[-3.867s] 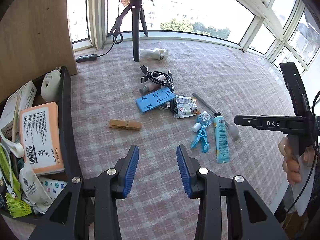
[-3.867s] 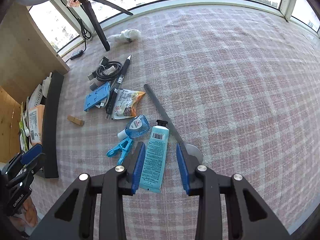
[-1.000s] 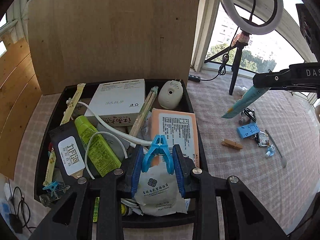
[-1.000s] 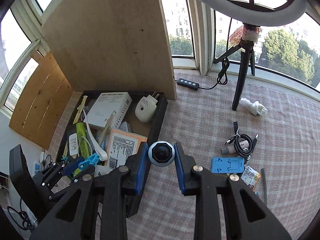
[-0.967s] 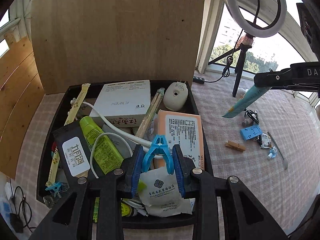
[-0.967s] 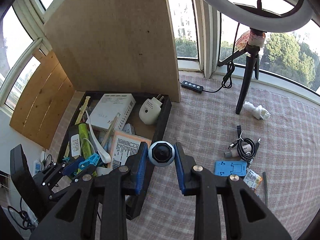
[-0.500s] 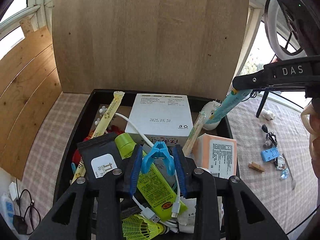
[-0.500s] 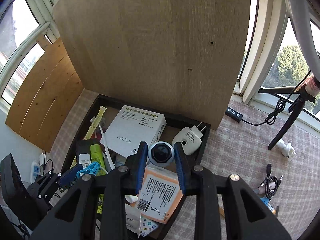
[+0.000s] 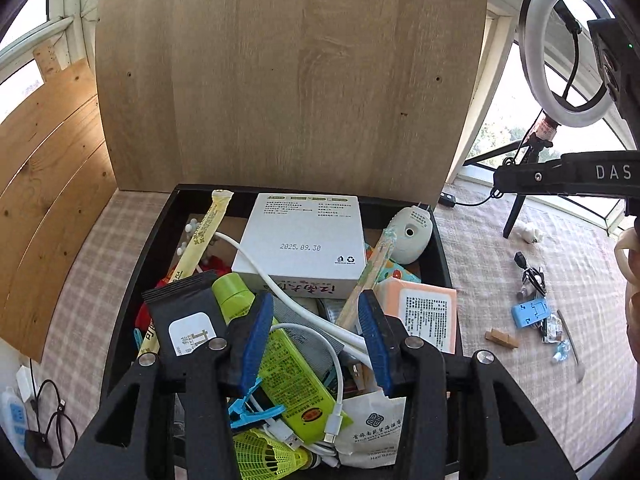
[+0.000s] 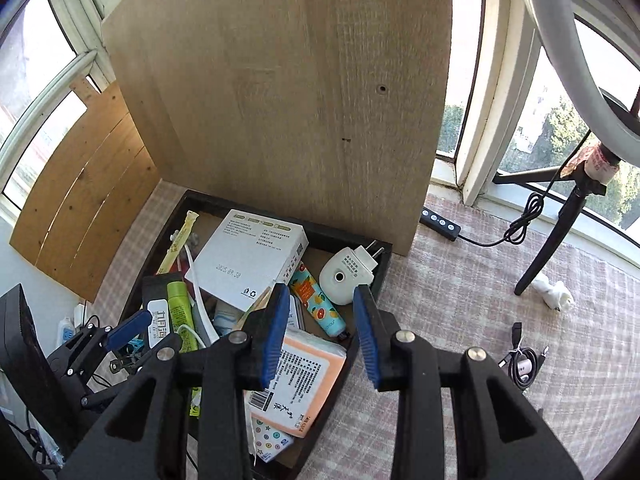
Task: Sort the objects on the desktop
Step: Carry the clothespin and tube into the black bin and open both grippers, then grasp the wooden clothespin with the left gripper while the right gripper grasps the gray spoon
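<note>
Now both claws hang over the black tray (image 9: 132,272) and both are spread with nothing between the fingers. The left claw (image 9: 316,336) is above the middle of the tray, and the blue clip (image 9: 252,404) lies in the tray just under its left finger, beside the green tube (image 9: 280,344). The right claw (image 10: 322,334) is above the right side of the tray; under it I see the orange pack (image 10: 296,384), the tube with fruit print (image 10: 318,300) and the white plug (image 10: 348,272).

My judgement is that the task is well along but not finished. The tray is already full: the white box (image 9: 300,244), a white cable (image 9: 304,308), a black pack (image 9: 180,320) and a yellow-green shuttlecock (image 9: 268,456) lie there in a heap. Several things are left on the surface (image 9: 520,400), well apart from the tray: the blue holder (image 9: 530,312), a wooden clothespin (image 9: 502,338), a black coiled cable (image 10: 524,364), a small wrapper and a thin grey stick, both too small to name surely.

The surface carries a pink checked cloth. A wooden board (image 9: 292,76) stands behind the tray, and a ring light (image 9: 568,52) on a tripod stands before bright windows.
</note>
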